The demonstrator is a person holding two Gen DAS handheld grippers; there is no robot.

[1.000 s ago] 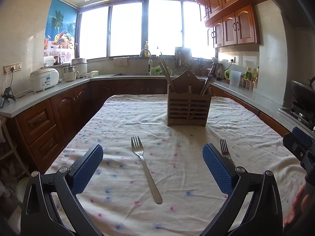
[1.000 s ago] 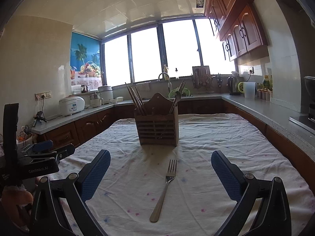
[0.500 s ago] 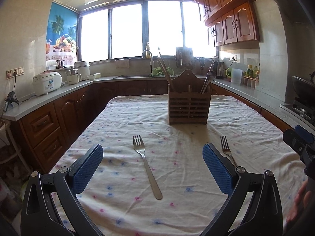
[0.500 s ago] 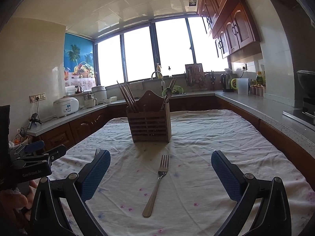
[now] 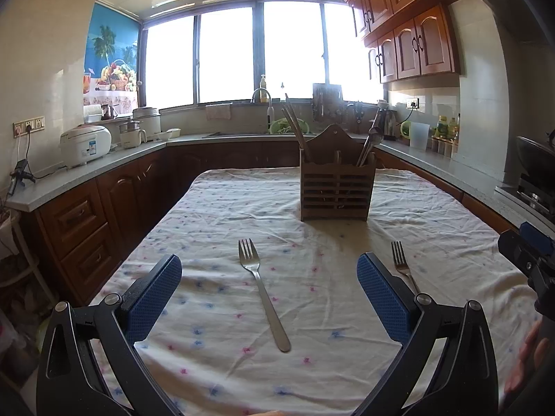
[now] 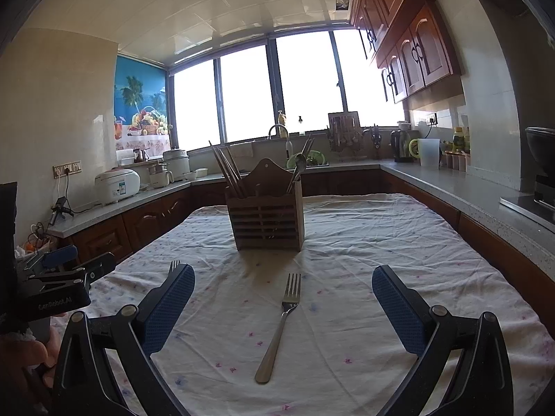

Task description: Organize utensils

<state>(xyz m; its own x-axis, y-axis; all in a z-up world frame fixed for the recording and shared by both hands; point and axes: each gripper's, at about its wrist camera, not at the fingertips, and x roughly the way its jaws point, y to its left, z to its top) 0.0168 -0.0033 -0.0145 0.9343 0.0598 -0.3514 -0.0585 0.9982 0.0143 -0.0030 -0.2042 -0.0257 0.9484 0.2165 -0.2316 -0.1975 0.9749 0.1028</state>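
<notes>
The tabletop [image 5: 433, 215] is covered edge to edge by a wrinkled white cloth [image 5: 222, 208] printed with small blue and pink marks. A slatted wooden utensil holder [image 5: 335, 189] is stood upright toward the far edge, roughly midway across, on the cloth. Two metal forks are laid flat nearer the front edge, tines pointed toward the holder: the left fork [image 5: 262, 289] and the right fork [image 6: 281, 322], well apart from each other. Neither fork is touching the holder.
</notes>
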